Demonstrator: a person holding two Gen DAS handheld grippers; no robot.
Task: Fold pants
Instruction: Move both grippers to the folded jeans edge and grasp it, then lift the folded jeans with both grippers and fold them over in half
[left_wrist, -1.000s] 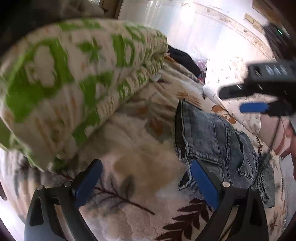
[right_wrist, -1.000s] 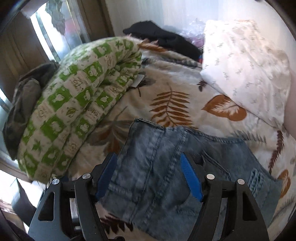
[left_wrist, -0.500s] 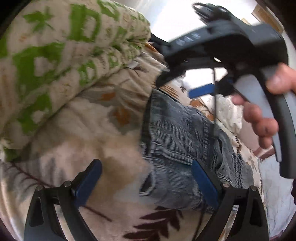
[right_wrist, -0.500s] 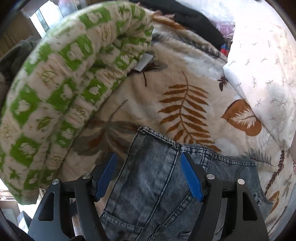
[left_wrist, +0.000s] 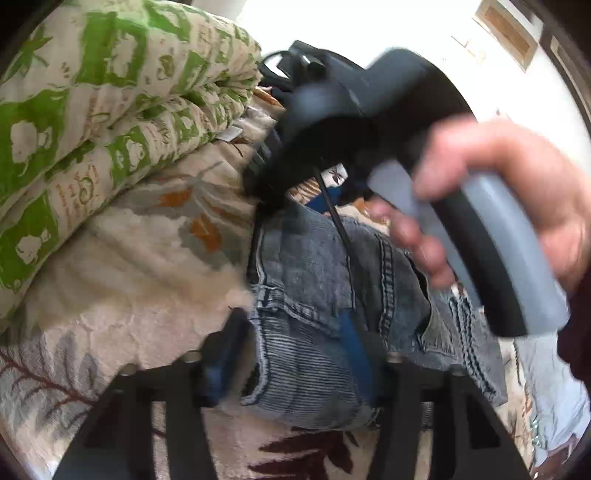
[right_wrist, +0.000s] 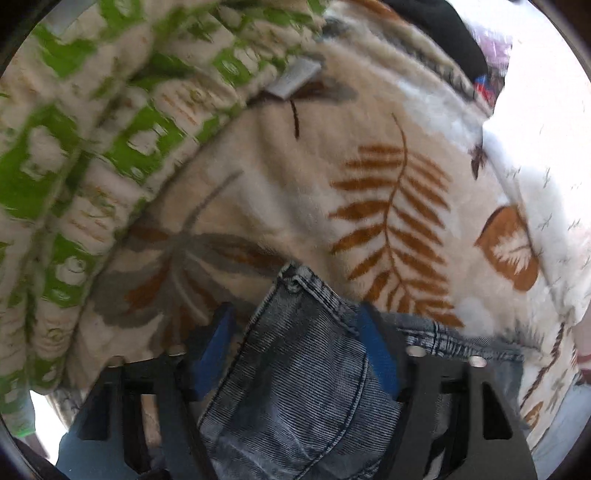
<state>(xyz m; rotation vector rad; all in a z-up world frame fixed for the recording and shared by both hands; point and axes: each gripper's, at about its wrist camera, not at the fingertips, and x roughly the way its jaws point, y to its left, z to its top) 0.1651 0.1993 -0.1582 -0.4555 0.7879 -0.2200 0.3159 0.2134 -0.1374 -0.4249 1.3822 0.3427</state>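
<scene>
We are seeing faded blue denim pants (right_wrist: 295, 369) lying on a cream leaf-print fleece bed blanket (right_wrist: 295, 177), beside a rolled green-and-white quilt (left_wrist: 92, 122). Left claw (left_wrist: 288, 354) and right claw (right_wrist: 295, 350) are both gaping wide, straddling denim edges.

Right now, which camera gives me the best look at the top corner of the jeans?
The right wrist view: the jeans corner sits sharp and unobstructed between the open right claw. The left wrist view shows more denim, but the right hand blocks that far corner.
</scene>
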